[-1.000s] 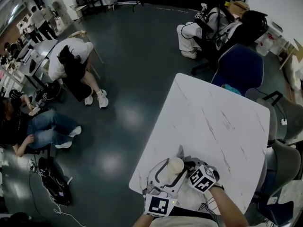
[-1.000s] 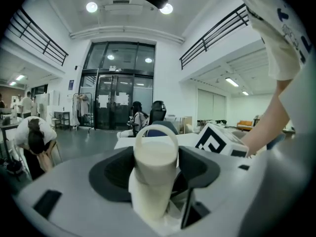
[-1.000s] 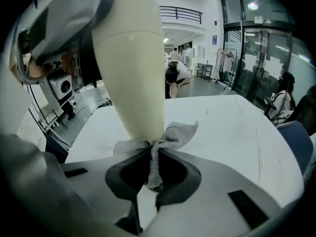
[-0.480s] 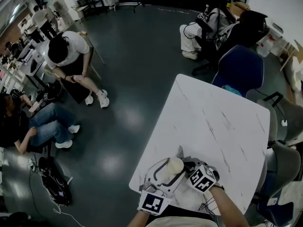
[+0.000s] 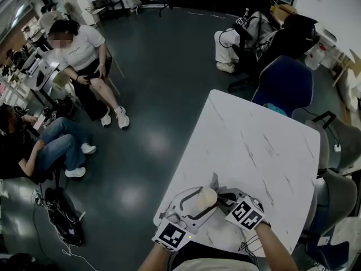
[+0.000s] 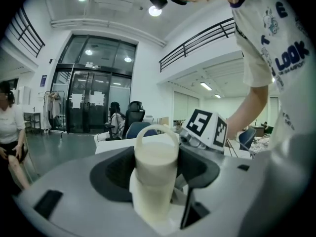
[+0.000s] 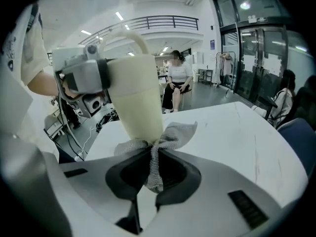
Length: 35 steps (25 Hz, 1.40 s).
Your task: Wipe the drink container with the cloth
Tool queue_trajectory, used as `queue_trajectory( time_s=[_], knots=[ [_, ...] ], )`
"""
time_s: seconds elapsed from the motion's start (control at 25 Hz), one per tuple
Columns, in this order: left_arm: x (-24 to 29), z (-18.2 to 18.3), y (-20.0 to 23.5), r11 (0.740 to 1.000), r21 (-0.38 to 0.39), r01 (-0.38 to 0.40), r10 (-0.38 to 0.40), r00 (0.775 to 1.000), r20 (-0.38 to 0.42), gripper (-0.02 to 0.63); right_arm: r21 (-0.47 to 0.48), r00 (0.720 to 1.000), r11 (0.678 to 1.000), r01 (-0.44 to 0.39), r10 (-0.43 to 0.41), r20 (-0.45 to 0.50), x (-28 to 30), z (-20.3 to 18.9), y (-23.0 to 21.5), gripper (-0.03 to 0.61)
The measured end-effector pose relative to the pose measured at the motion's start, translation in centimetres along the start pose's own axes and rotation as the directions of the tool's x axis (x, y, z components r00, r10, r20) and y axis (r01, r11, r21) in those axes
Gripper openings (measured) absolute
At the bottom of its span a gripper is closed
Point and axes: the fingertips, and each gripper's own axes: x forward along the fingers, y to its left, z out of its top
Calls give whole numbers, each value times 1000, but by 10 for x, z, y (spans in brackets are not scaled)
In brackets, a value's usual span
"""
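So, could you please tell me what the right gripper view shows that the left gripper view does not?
Only the right gripper view shows the cloth, pinched in the right hand-held gripper and touching the lower side of the drink container. Only the left gripper view shows the marker cube on that gripper. Both show the drink container clamped in the left hand-held gripper, and the white table.
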Motion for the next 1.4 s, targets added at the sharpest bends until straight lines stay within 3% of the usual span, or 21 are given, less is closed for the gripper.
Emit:
queue_trajectory(
  time_s=[0.32, 0.6, 0.92, 1.4],
  knots=[
    [-3, -4, -1, 995, 37, 94, -93, 996, -15, 279, -50, 999, 999, -12, 14, 45, -22, 29, 1, 43],
    [-4, -8, -4, 976, 72, 206, -204, 978, -38, 279, -127, 998, 992, -17, 24, 57, -39, 46, 4, 43],
    [-5, -11, -3, 932, 99, 348, -340, 937, -85, 279, -196, 997, 980, -34, 47, 60, -51, 64, 5, 43],
    [-9, -11, -3, 869, 117, 480, -468, 876, -122, 279, -273, 996, 959, -70, 84, 40, -56, 75, 8, 43]
  ],
)
